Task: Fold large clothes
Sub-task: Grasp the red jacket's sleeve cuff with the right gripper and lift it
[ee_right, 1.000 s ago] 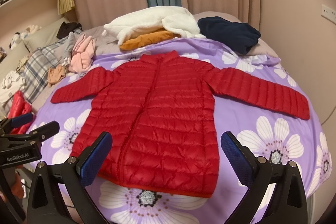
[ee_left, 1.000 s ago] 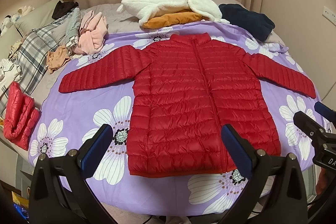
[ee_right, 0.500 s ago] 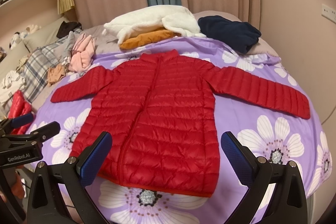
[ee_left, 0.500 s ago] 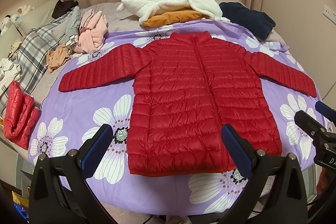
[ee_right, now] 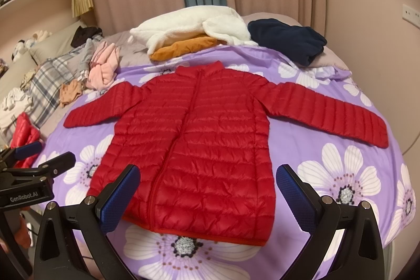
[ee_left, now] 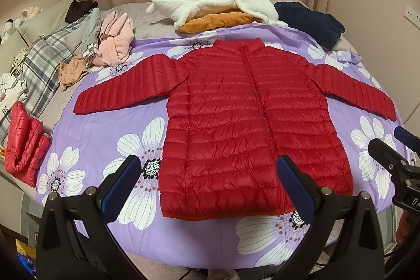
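Observation:
A red quilted puffer jacket (ee_left: pixel 244 127) lies flat and face up on the purple flowered bedspread (ee_left: pixel 110 127), zipped, both sleeves spread out sideways, hem toward me. It also shows in the right wrist view (ee_right: pixel 199 143). My left gripper (ee_left: pixel 207 185) is open and empty, held above the hem near the bed's front edge. My right gripper (ee_right: pixel 207 190) is open and empty, also above the hem. Each gripper shows at the edge of the other's view: the right gripper (ee_left: pixel 393 148) and the left gripper (ee_right: pixel 39 156).
A folded red puffer garment (ee_left: pixel 23 146) lies at the bed's left edge. Pink (ee_left: pixel 115 41), plaid (ee_left: pixel 44 62) and tan clothes (ee_left: pixel 71 71) lie at the left. White fleece (ee_left: pixel 215 1), an orange item (ee_left: pixel 218 20) and a navy garment (ee_left: pixel 309 22) lie beyond the collar.
Both views have shifted very slightly; the jacket sits a touch lower in each frame. The jacket itself has not moved and both grippers stay open.

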### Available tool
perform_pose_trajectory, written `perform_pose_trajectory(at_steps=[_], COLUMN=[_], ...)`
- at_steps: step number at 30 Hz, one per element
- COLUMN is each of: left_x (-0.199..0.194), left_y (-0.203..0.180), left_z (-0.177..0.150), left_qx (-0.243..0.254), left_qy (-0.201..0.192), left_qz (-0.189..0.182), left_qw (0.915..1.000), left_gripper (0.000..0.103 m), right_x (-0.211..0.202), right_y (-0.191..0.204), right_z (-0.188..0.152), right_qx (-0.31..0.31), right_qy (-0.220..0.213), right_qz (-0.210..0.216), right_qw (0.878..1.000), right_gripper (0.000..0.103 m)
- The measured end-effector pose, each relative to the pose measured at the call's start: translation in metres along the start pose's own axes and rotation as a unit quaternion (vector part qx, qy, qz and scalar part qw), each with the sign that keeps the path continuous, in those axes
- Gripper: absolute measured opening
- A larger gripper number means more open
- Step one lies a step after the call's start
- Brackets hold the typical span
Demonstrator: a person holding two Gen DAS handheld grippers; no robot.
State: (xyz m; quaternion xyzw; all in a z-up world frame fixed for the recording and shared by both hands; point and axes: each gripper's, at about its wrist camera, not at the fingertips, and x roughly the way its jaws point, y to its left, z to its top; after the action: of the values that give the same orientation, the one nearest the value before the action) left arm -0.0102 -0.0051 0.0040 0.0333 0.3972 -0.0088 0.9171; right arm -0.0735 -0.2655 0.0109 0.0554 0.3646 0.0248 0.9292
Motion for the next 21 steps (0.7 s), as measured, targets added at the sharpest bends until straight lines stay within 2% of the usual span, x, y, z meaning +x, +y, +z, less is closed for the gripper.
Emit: perform_pose_trajectory(at_steps=[12, 15, 17, 19, 21], left_x=[0.004, 0.018, 0.034, 0.047, 0.065], left_y=[0.002, 0.009, 0.013, 0.015, 0.02], left_z=[-0.001, -0.004, -0.005, -0.006, -0.011], left_qx=[-0.011, -0.032, -0.049, -0.062, -0.086], left_qy=[0.006, 0.02, 0.033, 0.048, 0.07], left_qz=[-0.008, -0.028, -0.038, -0.052, -0.085], left_qw=[0.9999, 0.9989, 0.9975, 0.9956, 0.9902], left_gripper=[0.103, 0.103, 0.103, 0.103, 0.103], right_x=[0.003, 0.012, 0.022, 0.031, 0.041], right_y=[-0.004, -0.017, -0.032, -0.045, -0.06], right_z=[-0.004, -0.007, -0.012, -0.018, -0.028], right_qx=[0.009, 0.047, 0.094, 0.127, 0.155], right_qy=[0.002, 0.017, 0.037, 0.045, 0.049], right_qz=[0.01, 0.065, 0.108, 0.125, 0.123], right_qw=[1.0, 0.997, 0.989, 0.983, 0.979], right_gripper=[0.102, 0.102, 0.102, 0.102, 0.102])
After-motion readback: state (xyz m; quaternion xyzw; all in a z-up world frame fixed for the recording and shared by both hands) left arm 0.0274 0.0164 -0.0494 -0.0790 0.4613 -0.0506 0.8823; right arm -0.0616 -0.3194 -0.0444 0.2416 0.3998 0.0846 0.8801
